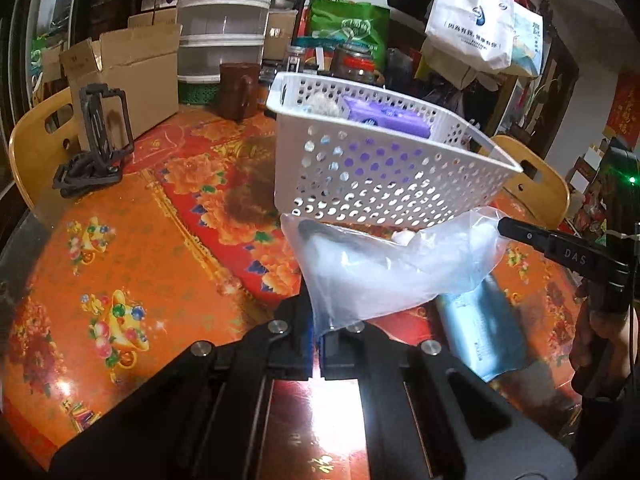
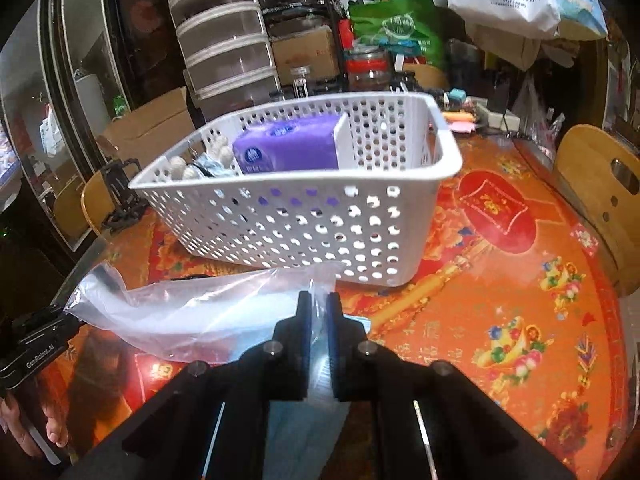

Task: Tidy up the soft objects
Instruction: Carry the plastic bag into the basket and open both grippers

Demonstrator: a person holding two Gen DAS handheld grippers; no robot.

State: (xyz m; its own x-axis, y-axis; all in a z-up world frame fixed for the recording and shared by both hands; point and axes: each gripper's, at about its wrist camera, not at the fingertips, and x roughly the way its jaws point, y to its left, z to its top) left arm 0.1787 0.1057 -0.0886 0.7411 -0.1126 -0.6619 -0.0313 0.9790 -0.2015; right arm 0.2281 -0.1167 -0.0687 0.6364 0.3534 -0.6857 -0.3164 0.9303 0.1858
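Observation:
A clear plastic bag [image 1: 384, 268] with white soft contents hangs stretched between my two grippers, just in front of a white perforated basket [image 1: 380, 176]. My left gripper [image 1: 318, 332] is shut on one end of the bag. My right gripper [image 2: 318, 312] is shut on the other end of the bag [image 2: 208, 308]; it also shows in the left wrist view [image 1: 508, 226]. The basket [image 2: 312, 220] holds a purple tissue pack [image 2: 288, 144] and some white fluffy items [image 2: 180, 168] behind a divider. A light blue packet [image 1: 480, 328] lies on the table under the bag.
The round table [image 1: 120, 260] has an orange and red floral cover. A cardboard box [image 1: 128, 76], a black stand [image 1: 96, 140], a brown mug [image 1: 240, 88] and stacked drawers [image 1: 224, 20] stand at the back. Wooden chairs [image 2: 600, 192] flank the table.

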